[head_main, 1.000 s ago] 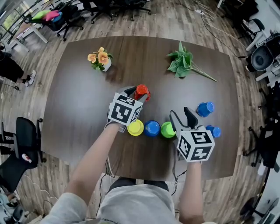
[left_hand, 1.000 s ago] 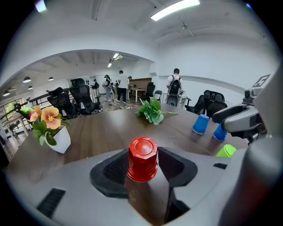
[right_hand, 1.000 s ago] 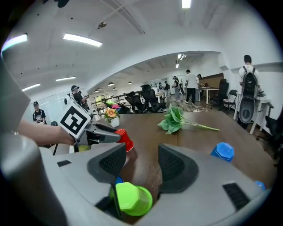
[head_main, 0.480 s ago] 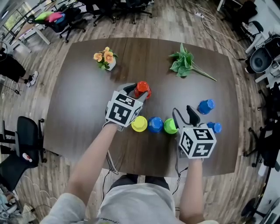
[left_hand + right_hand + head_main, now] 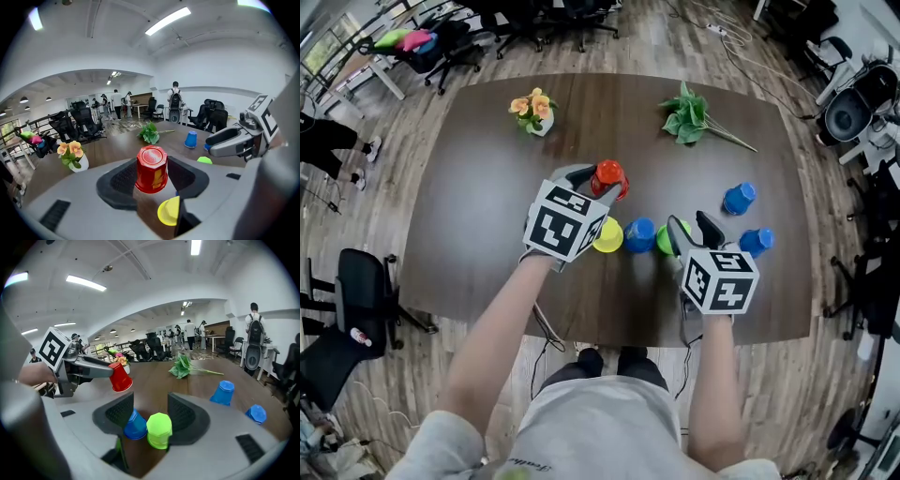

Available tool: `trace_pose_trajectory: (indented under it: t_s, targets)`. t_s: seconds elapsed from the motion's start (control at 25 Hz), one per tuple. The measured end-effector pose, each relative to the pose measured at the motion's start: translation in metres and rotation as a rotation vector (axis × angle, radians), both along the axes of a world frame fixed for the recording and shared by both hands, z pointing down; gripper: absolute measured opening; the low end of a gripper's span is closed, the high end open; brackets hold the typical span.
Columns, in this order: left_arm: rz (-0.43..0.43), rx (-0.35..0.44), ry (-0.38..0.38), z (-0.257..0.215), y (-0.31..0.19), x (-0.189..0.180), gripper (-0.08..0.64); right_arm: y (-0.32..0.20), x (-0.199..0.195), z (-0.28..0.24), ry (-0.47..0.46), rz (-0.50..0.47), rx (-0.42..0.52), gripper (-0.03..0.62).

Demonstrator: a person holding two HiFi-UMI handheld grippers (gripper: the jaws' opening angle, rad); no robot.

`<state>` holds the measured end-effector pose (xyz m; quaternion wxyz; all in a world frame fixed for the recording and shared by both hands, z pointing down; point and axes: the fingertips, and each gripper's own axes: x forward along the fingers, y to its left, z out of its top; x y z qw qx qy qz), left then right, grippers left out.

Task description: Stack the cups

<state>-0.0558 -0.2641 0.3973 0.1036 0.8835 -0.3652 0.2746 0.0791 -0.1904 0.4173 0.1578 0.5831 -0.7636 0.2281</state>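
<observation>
The left gripper is clamped on the red cup. The cup is upside down, with its closed bottom on top, and both pads press on its sides. In the right gripper view the red cup hangs in the air above the dark counter, a little tilted, so it does not touch the surface.

Below it, three cups stand upside down in a row on the counter: a yellow cup, then a blue cup, then a green cup. The yellow one is just beside the left gripper.

The right gripper has its jaws wide apart and grips nothing. The green cup stands between them, close to the jaw on the right side of that view. It is possibly touching this jaw, but I cannot say for sure. The blue cup of the row is partly behind the other jaw.

Two more blue cups stand apart at the right side of the counter. At the far edge there are a small pot of flowers and a green leafy branch.
</observation>
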Motion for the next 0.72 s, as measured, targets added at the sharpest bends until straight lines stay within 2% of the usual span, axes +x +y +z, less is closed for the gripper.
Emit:
trace_pose_trajectory:
  t_s: [0.52,0.72]
  targets:
    - [0.096,-0.04,0.002,-0.004,0.052,0.016,0.199,0.04,-0.004,-0.001,0.002,0.052,-0.007,0.213]
    - [0.143,-0.064,-0.02,0.003,0.064,0.024,0.199,0.051,-0.001,-0.001,0.013,0.073,-0.011,0.213]
